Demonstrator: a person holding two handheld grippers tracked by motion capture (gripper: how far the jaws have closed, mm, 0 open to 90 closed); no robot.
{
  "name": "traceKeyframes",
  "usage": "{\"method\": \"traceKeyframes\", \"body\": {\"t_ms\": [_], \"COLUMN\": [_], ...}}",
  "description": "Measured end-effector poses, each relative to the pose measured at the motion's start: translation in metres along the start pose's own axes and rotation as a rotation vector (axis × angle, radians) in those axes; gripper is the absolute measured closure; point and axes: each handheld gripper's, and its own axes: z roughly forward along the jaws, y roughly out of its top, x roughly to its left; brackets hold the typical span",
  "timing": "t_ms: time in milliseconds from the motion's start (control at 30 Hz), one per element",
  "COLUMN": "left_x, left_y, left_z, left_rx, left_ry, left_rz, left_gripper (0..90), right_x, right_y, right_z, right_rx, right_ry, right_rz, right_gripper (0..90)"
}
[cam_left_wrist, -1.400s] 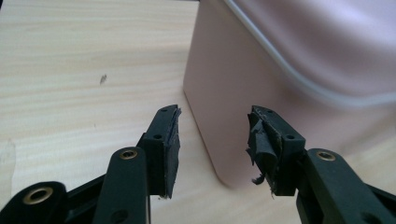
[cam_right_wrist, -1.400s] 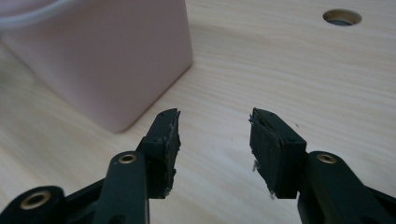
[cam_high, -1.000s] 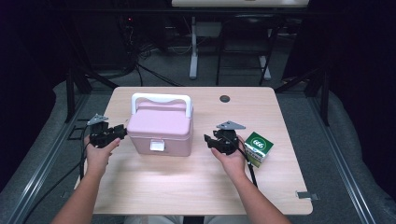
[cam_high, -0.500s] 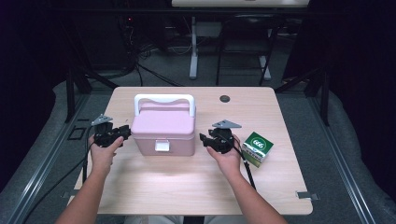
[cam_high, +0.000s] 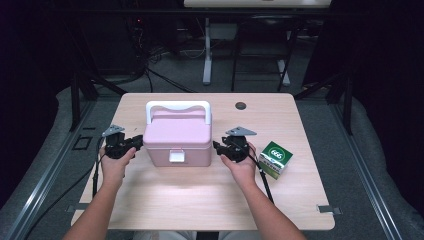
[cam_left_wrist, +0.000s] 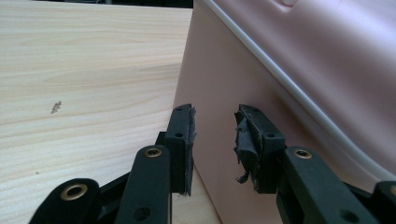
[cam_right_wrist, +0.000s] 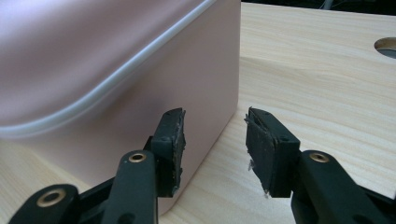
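A pink lidded box (cam_high: 178, 139) with a white handle (cam_high: 177, 107) and a white front latch stands in the middle of the wooden table (cam_high: 200, 200). My left gripper (cam_high: 136, 143) sits at the box's left side, jaws open, nothing between them. In the left gripper view the gripper (cam_left_wrist: 214, 140) faces the pink box wall (cam_left_wrist: 289, 84) closely. My right gripper (cam_high: 217, 147) is at the box's right side, open and empty. From the right gripper view, the gripper (cam_right_wrist: 214, 142) points at the box's corner (cam_right_wrist: 140, 84).
A green and white carton (cam_high: 274, 158) lies on the table just right of my right hand. A round cable hole (cam_high: 241, 106) is in the tabletop at the back. Bare table stretches in front of the box.
Both grippers have moved inward toward the box's sides, the right one leaving the carton. The box has not moved.
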Motion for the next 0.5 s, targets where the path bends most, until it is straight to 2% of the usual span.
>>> {"method": "traceKeyframes", "body": {"t_ms": [100, 200, 300, 333, 367, 400, 433, 467, 500], "left_x": [-0.0009, -0.0013, -0.0014, -0.0014, -0.0012, -0.0009, -0.0009, -0.0016, -0.0022], "left_y": [-0.0007, -0.0007, -0.0008, -0.0009, -0.001, -0.0011, -0.0013, -0.0016, -0.0018], "left_z": [0.0011, 0.001, 0.0012, 0.0012, 0.0012, 0.001, 0.0011, 0.0011, 0.0012], "left_rx": [0.023, 0.023, 0.022, 0.022, 0.021, 0.023, 0.021, 0.019, 0.019], "left_ry": [-0.012, -0.005, -0.001, 0.0, -0.002, -0.007, -0.009, -0.009, -0.007], "left_rz": [-0.007, -0.004, -0.01, -0.011, -0.01, -0.012, -0.011, -0.005, -0.002], "left_gripper": [67.6, 66.5, 65.7, 65.2, 65.5, 65.5, 65.5, 67.7, 68.4], "right_x": [0.0, -0.0053, -0.0083, -0.008, -0.0051, -0.0051, -0.0042, -0.0025, -0.0023], "right_y": [0.0014, 0.0022, 0.0023, 0.0024, 0.0023, 0.0023, 0.0025, 0.0027, 0.0027], "right_z": [0.003, 0.0038, 0.004, 0.004, 0.0054, 0.0054, 0.0064, 0.0077, 0.0084], "right_rx": [-0.011, -0.015, -0.025, -0.025, -0.01, -0.01, 0.0, 0.006, 0.006], "right_ry": [-0.023, -0.005, 0.012, 0.014, -0.01, -0.01, -0.011, -0.004, 0.001], "right_rz": [0.03, 0.064, 0.07, 0.062, 0.036, 0.036, 0.027, 0.029, 0.03], "right_gripper": [50.8, 44.4, 43.9, 44.4, 48.4, 48.4, 51.2, 59.5, 60.8]}}
